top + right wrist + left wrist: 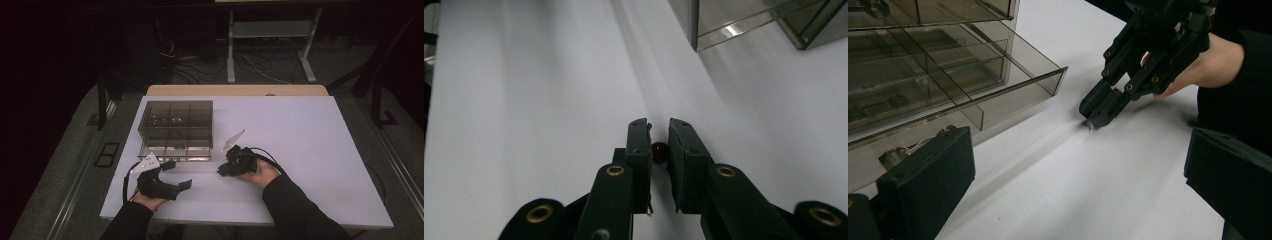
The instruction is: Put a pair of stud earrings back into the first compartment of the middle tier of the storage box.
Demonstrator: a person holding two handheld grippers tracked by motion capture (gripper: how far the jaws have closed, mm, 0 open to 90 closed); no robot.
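High view puts the left gripper [176,175] at seven o'clock, jaws spread wide and empty, beside the smoked acrylic drawer organizer [176,127], while the right gripper [659,137] pinches a tiny dark-red bead [659,148], likely light, hard, slippery, best gripped across its middle.

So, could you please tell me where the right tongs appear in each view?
High view: right tongs, centre, before the drawer box.
Left gripper view: upper right, tips at the table.
Right gripper view: bottom centre, nipping a small dark bead.
Shared landmark: the drawer box.
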